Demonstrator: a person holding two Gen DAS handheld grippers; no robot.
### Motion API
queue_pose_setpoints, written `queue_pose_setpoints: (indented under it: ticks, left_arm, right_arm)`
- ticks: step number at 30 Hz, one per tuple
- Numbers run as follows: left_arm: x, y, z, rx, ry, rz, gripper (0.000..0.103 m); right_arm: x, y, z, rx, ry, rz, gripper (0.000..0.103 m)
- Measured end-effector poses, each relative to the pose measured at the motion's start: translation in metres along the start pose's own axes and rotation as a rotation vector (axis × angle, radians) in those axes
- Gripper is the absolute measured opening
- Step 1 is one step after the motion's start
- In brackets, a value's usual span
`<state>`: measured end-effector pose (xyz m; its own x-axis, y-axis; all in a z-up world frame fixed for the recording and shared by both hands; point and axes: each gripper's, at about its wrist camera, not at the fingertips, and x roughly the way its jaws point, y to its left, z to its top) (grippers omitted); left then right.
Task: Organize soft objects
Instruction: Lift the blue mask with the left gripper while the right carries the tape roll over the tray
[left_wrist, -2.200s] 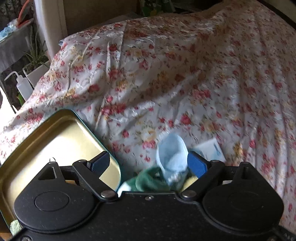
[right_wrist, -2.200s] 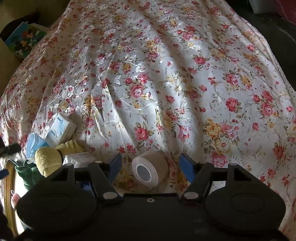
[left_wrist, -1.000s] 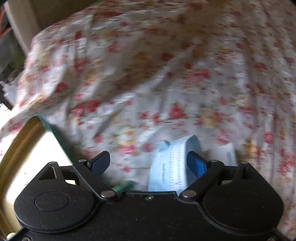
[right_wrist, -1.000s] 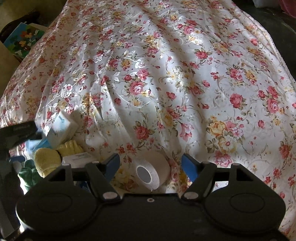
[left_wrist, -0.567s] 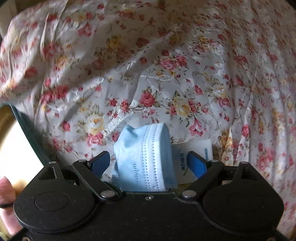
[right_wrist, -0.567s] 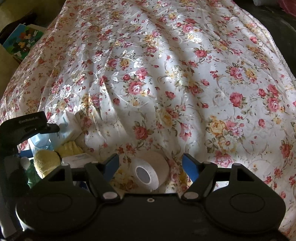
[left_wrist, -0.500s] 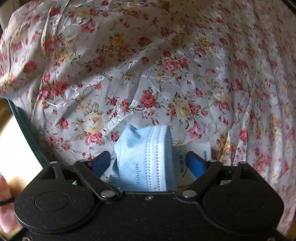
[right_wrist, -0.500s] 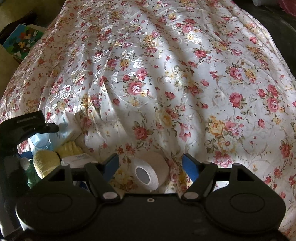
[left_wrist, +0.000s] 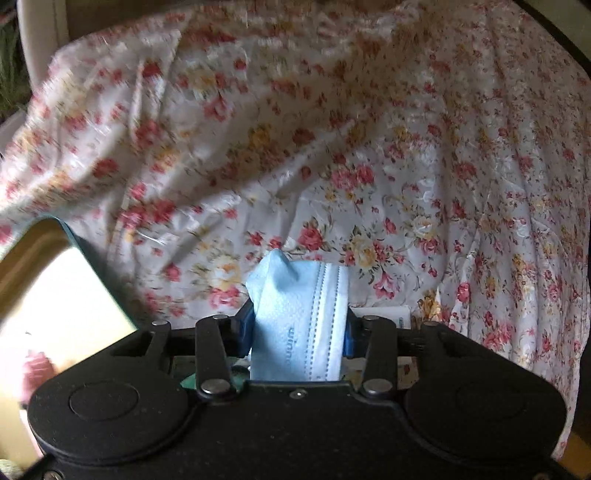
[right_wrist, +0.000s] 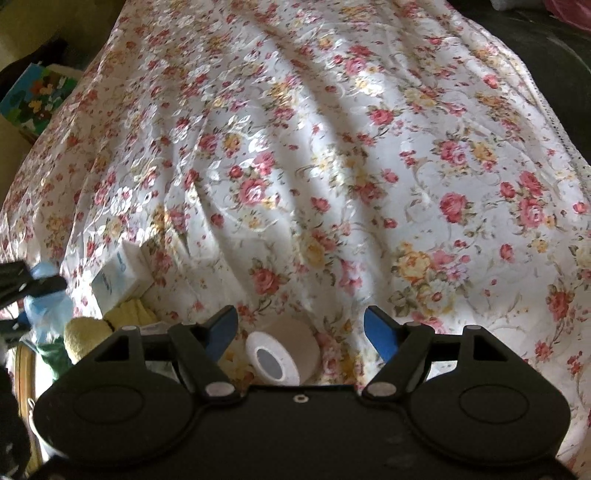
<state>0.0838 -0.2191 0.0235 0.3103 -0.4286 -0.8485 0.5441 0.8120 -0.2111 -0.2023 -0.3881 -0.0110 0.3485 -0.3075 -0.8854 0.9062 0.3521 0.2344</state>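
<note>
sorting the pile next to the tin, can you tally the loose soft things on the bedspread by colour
blue: 1, face mask pinched in the left gripper
yellow: 2, cloths
green: 1, cloth
white: 2, tissue pack, tape roll between the open right gripper fingers
total: 6

mask (left_wrist: 303, 317) between left tongs (left_wrist: 300, 328) | tin (left_wrist: 55, 280) left | roll (right_wrist: 282, 350) between right tongs (right_wrist: 300, 330)
</note>
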Motion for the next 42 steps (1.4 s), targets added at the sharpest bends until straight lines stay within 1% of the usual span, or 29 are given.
queue_pose_setpoints:
  ticks: [2,5,8,12,13,15,17,19,20,21,23,24,25,27,32,33,35,36,38,39,40,42]
  left_arm:
    - [-0.016,-0.004,-0.003,0.029,-0.021,0.027,0.043]
    - [-0.047,-0.01,-0.012,0.07,-0.061,0.034,0.043]
    - [-0.072,-0.013,-0.022,0.087,-0.09,0.012,0.043]
    - [-0.094,-0.012,-0.036,0.097,-0.102,-0.006,0.043]
    - [-0.098,-0.011,-0.039,0.099,-0.104,-0.004,0.043]
    - [-0.103,-0.007,-0.045,0.098,-0.103,-0.003,0.043]
    - [-0.106,-0.002,-0.048,0.09,-0.097,-0.009,0.043]
    - [-0.109,0.004,-0.05,0.08,-0.098,-0.007,0.043]
    - [-0.109,0.007,-0.051,0.078,-0.097,-0.004,0.043]
    - [-0.11,0.011,-0.052,0.075,-0.096,-0.001,0.043]
    - [-0.112,0.017,-0.055,0.073,-0.093,0.002,0.043]
    - [-0.111,0.019,-0.055,0.074,-0.091,0.004,0.043]
    - [-0.112,0.021,-0.057,0.076,-0.091,0.007,0.043]
    - [-0.111,0.025,-0.057,0.077,-0.09,0.016,0.043]
    - [-0.108,0.032,-0.056,0.061,-0.072,0.01,0.043]
    - [-0.108,0.032,-0.056,0.059,-0.071,0.008,0.043]
    - [-0.109,0.033,-0.056,0.058,-0.072,0.003,0.043]
    - [-0.109,0.034,-0.055,0.056,-0.072,0.001,0.043]
    - [-0.109,0.034,-0.055,0.052,-0.07,-0.005,0.043]
    - [-0.109,0.034,-0.055,0.051,-0.069,-0.005,0.043]
    - [-0.109,0.034,-0.055,0.049,-0.067,-0.005,0.043]
    - [-0.107,0.035,-0.055,0.048,-0.061,-0.007,0.043]
  right_arm:
    - [-0.003,-0.004,0.001,0.009,-0.008,0.001,0.075]
    - [-0.007,-0.01,0.003,0.016,-0.006,0.013,0.075]
    - [-0.004,-0.007,0.001,0.0,0.033,0.042,0.081]
    - [0.005,0.011,-0.008,-0.081,0.094,0.078,0.081]
    - [0.006,0.015,-0.011,-0.095,0.098,0.069,0.081]
    - [0.011,0.021,-0.014,-0.12,0.095,0.023,0.08]
    - [0.015,0.024,-0.016,-0.133,0.094,-0.008,0.078]
    - [0.017,0.024,-0.017,-0.15,0.098,-0.024,0.069]
    - [0.016,0.025,-0.016,-0.165,0.085,-0.048,0.066]
    - [0.013,0.023,-0.013,-0.165,0.05,-0.089,0.064]
    - [0.003,0.014,-0.008,-0.125,-0.04,-0.18,0.065]
    - [-0.004,0.01,-0.005,-0.104,-0.076,-0.195,0.065]
    - [-0.009,0.006,-0.004,-0.089,-0.089,-0.18,0.067]
    - [-0.014,0.003,-0.006,-0.084,-0.081,-0.119,0.07]
    - [-0.001,0.028,-0.022,-0.197,0.016,-0.019,0.071]
    - [0.001,0.034,-0.026,-0.222,0.032,-0.013,0.071]
    - [0.005,0.045,-0.031,-0.259,0.037,-0.036,0.071]
    - [0.007,0.049,-0.034,-0.272,0.036,-0.051,0.07]
    - [0.01,0.052,-0.036,-0.288,0.045,-0.063,0.064]
    - [0.014,0.053,-0.038,-0.29,0.055,-0.07,0.056]
    - [0.018,0.054,-0.039,-0.294,0.066,-0.084,0.051]
    - [0.028,0.055,-0.037,-0.307,0.082,-0.113,0.047]
